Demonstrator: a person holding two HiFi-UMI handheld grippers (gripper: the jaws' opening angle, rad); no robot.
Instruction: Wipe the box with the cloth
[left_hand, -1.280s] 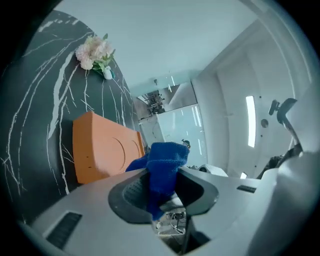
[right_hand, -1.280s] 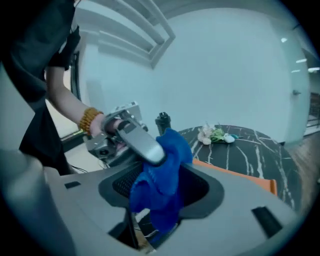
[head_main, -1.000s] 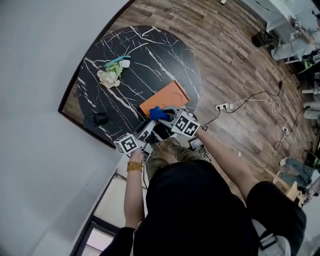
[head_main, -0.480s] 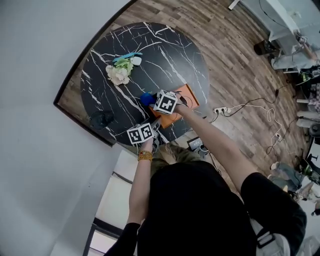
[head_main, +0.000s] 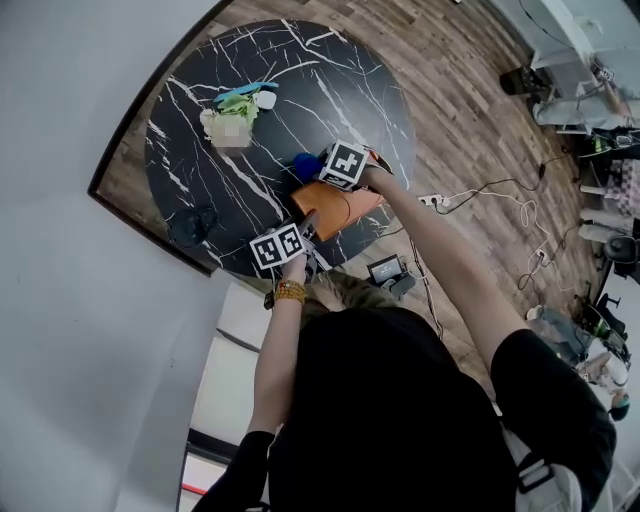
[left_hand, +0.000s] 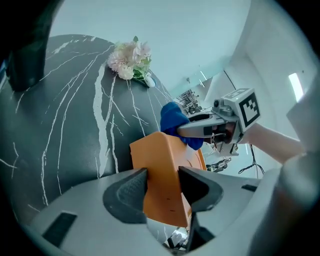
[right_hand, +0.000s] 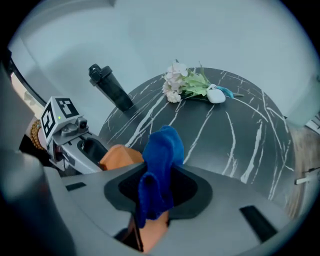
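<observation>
The orange box (left_hand: 162, 175) stands tilted on the black marble table (head_main: 300, 80), near its front edge. My left gripper (left_hand: 162, 185) is shut on the box's near end, a pad on each side. The blue cloth (right_hand: 159, 165) hangs bunched between the jaws of my right gripper (right_hand: 157, 187), which have just been closing on it. In the head view the right gripper (head_main: 318, 172) holds the cloth (head_main: 304, 165) at the far end of the box (head_main: 335, 208), with the left gripper (head_main: 308, 225) at the near end. Whether the cloth touches the box I cannot tell.
A bunch of pale flowers (head_main: 232, 120) with a small white object (right_hand: 216, 95) lies at the table's far side. A black bottle (right_hand: 110, 87) stands at the left edge. A wall runs behind the table; cables and a power strip (head_main: 432, 200) lie on the wooden floor to the right.
Both grippers have moved from the table's near edge out over the table and lower. The right gripper has carried the cloth to the box's far end. The left gripper now grips the box.
</observation>
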